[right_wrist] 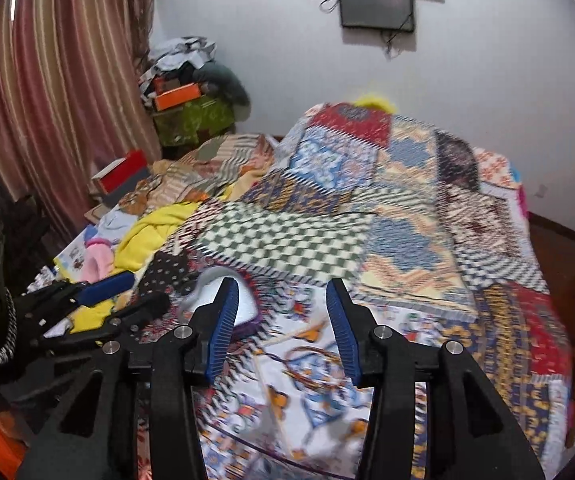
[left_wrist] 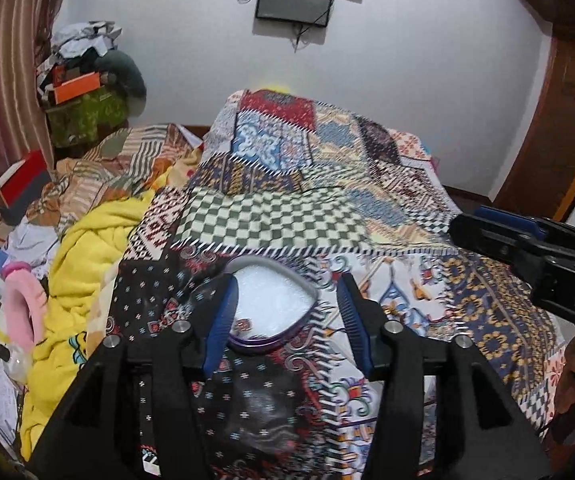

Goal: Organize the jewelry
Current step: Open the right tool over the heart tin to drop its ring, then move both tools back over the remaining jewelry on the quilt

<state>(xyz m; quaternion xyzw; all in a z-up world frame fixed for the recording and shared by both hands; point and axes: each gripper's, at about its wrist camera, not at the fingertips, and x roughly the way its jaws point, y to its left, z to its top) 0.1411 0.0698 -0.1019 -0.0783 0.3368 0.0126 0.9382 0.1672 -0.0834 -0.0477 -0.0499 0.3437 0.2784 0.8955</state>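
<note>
While the left gripper (left_wrist: 287,300) hangs spread just above the heart-shaped jewelry box (left_wrist: 271,304), which lies between its fingers on the patchwork quilt (left_wrist: 271,220), the right gripper (right_wrist: 283,312) waits spread beside; descending squarely should avoid tipping it.

Matt printed cloth bedspread (left_wrist: 287,220); glossy purple-rimmed jewelry box (left_wrist: 271,304), white foam-like lining.
</note>
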